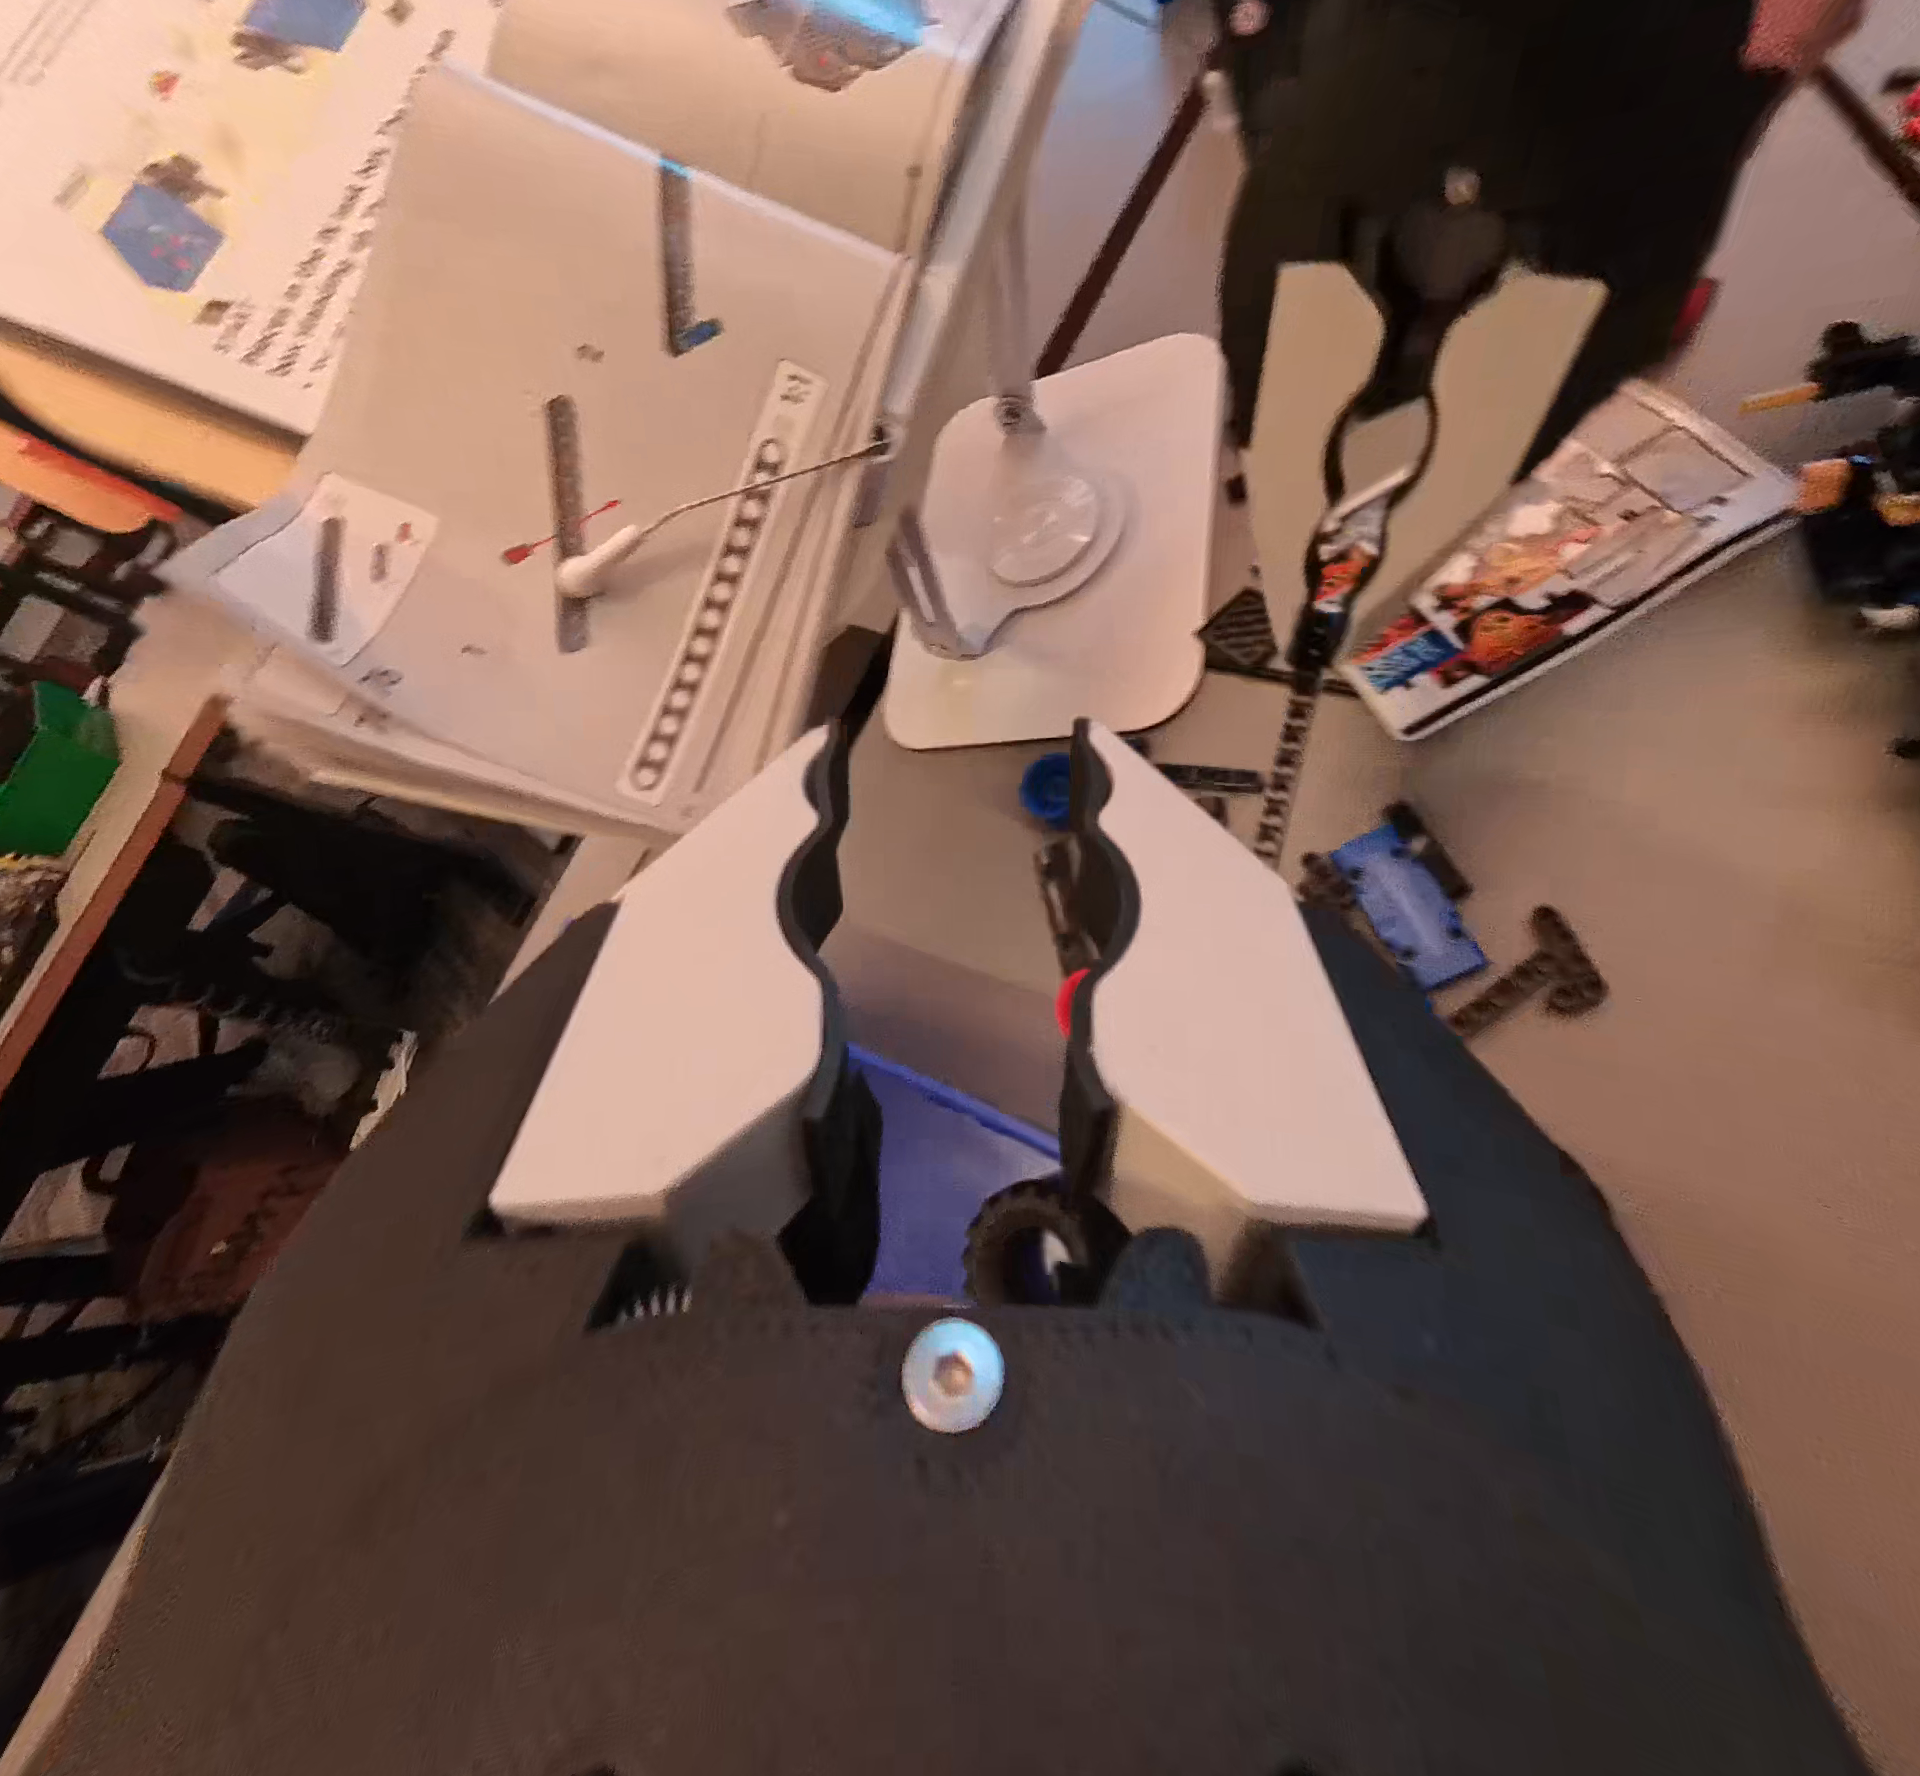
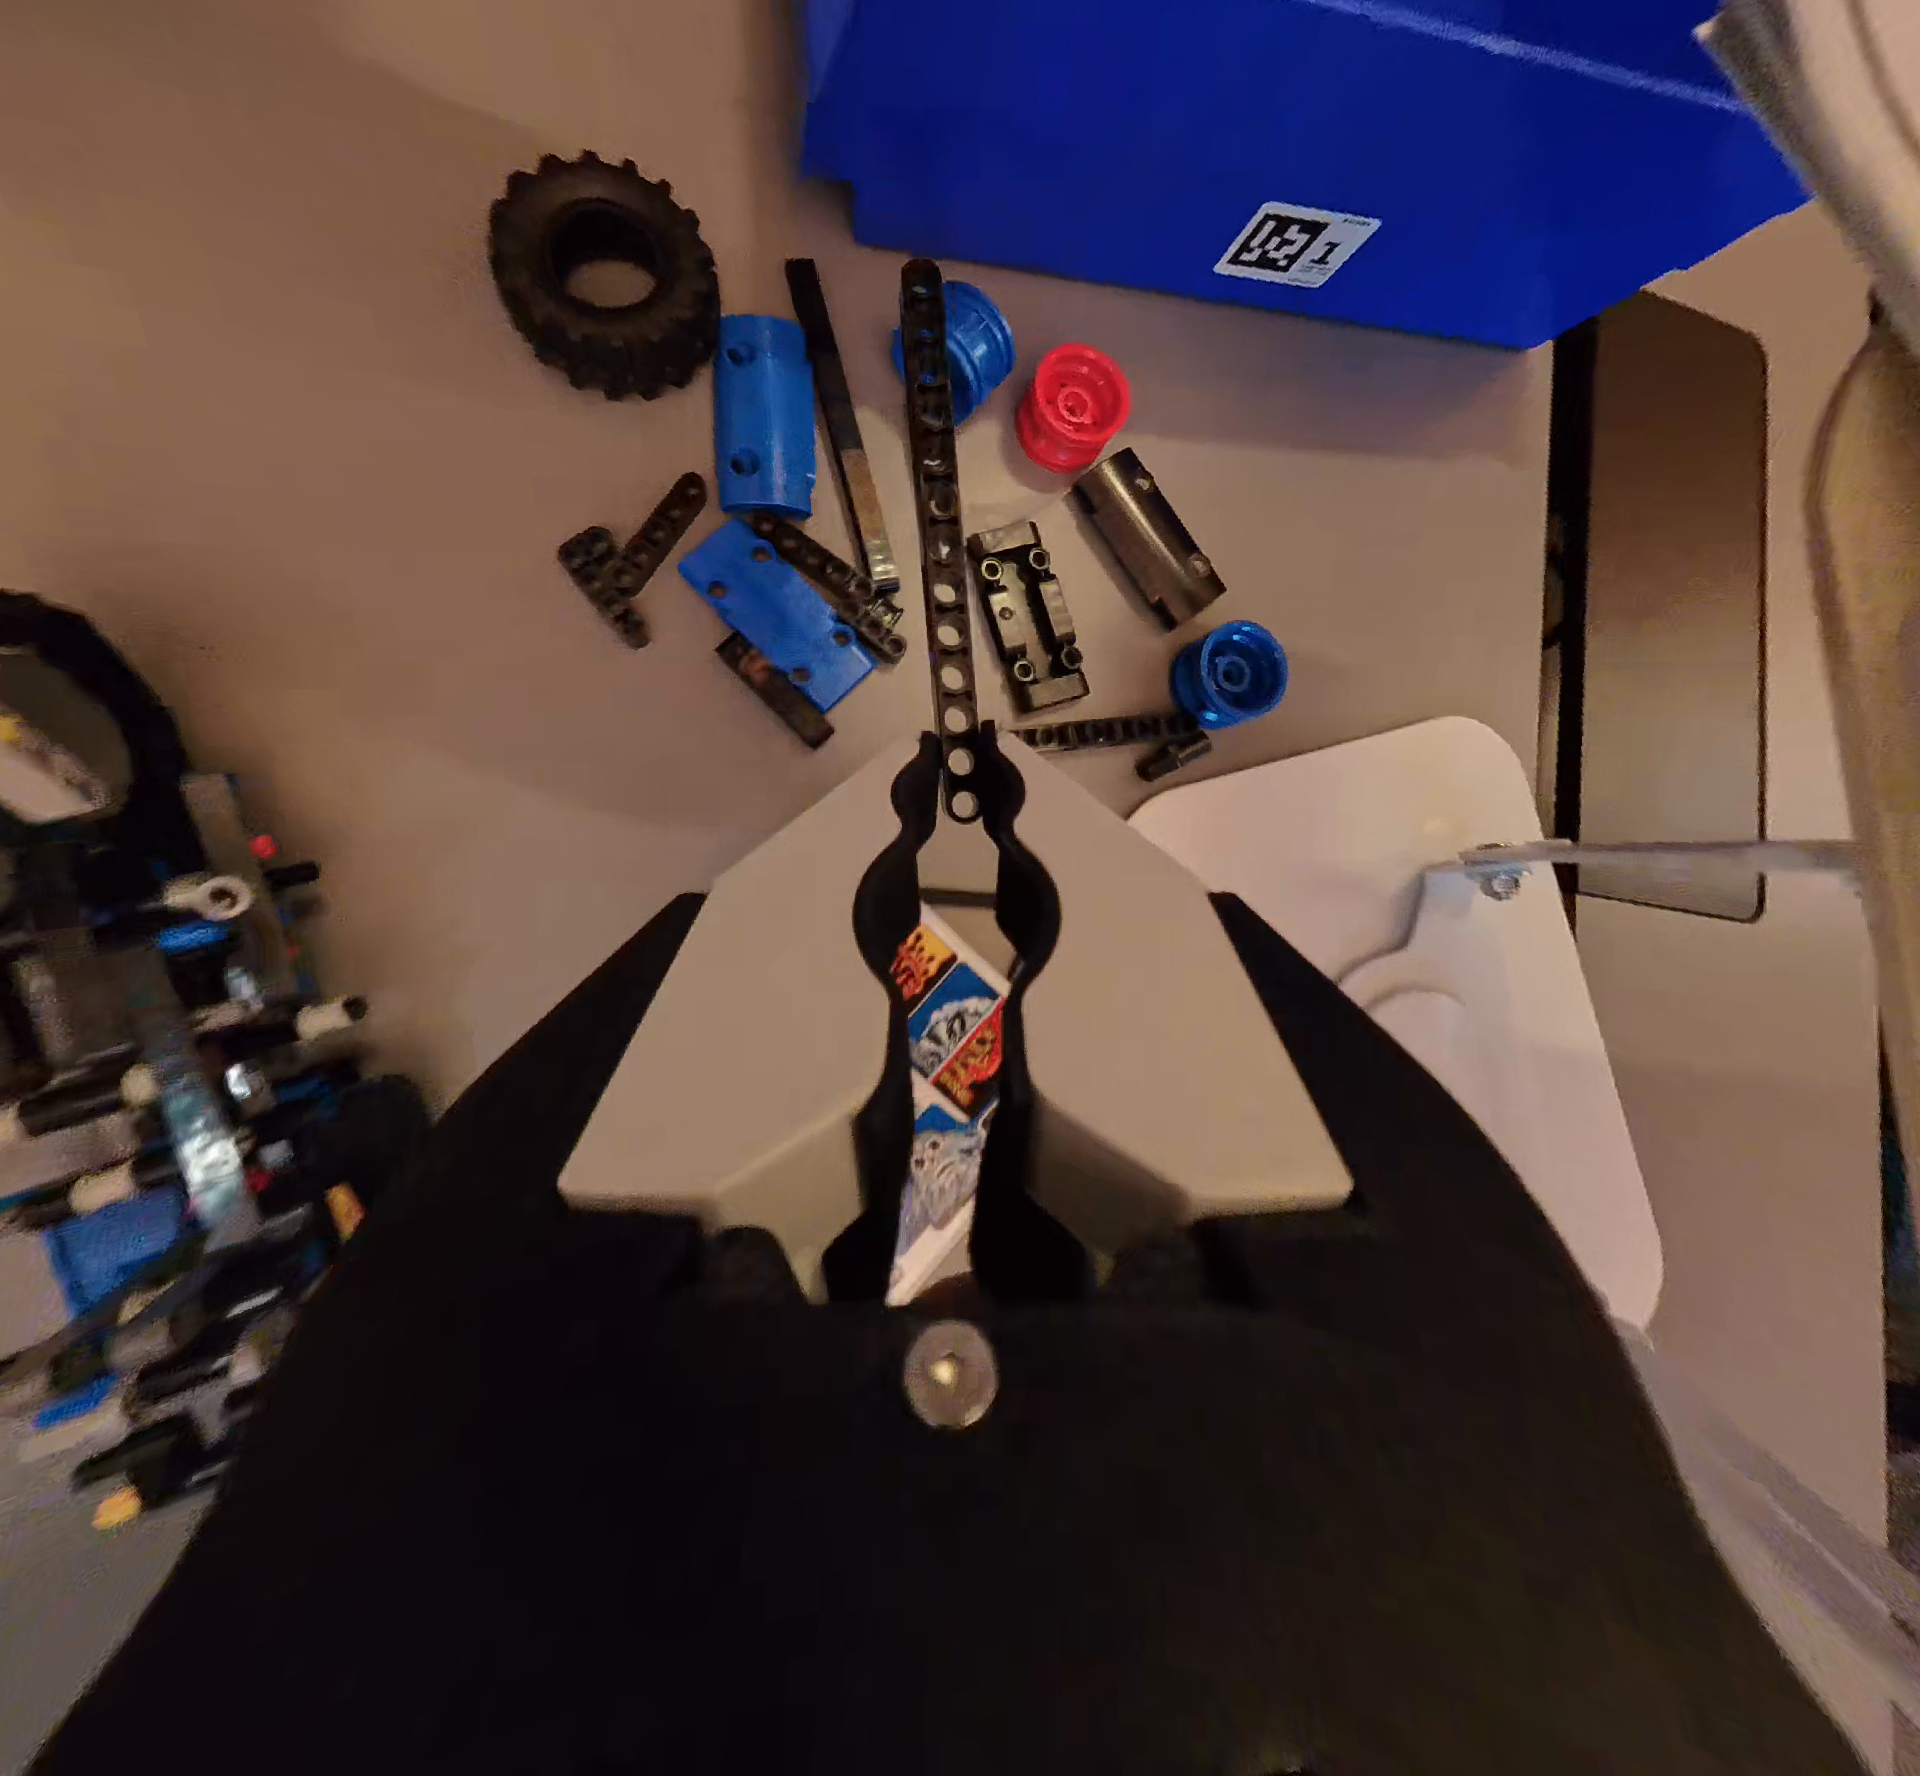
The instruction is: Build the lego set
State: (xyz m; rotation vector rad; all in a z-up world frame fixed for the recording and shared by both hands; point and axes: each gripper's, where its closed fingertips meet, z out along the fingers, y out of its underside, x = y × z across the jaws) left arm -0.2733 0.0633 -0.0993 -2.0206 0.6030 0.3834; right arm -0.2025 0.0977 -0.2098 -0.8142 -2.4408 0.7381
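My right gripper [image 2: 961, 770] is shut on the near end of a long black beam with holes [image 2: 935, 500], which sticks out forward above the loose parts. In the left wrist view this gripper [image 1: 1366, 479] comes in from the top right with the beam [image 1: 1299, 718] hanging down over the table. My left gripper [image 1: 956, 760] is open and empty, low over the table near the white stand base [image 1: 1143, 500]. An open instruction booklet [image 1: 582, 355] rests on that stand. A partly built black and blue model [image 2: 156, 1103] lies at the left.
Loose parts lie ahead: a black tyre [image 2: 603, 272], blue panels [image 2: 764, 412], a red hub [image 2: 1075, 407], blue hubs [image 2: 1231, 672] and a black connector block [image 2: 1029, 614]. A blue bin [image 2: 1247, 116] stands behind them. A sticker sheet [image 1: 1558, 563] lies right of the stand base. The gap from one gripper's tips to the other's is roughly 15 cm.
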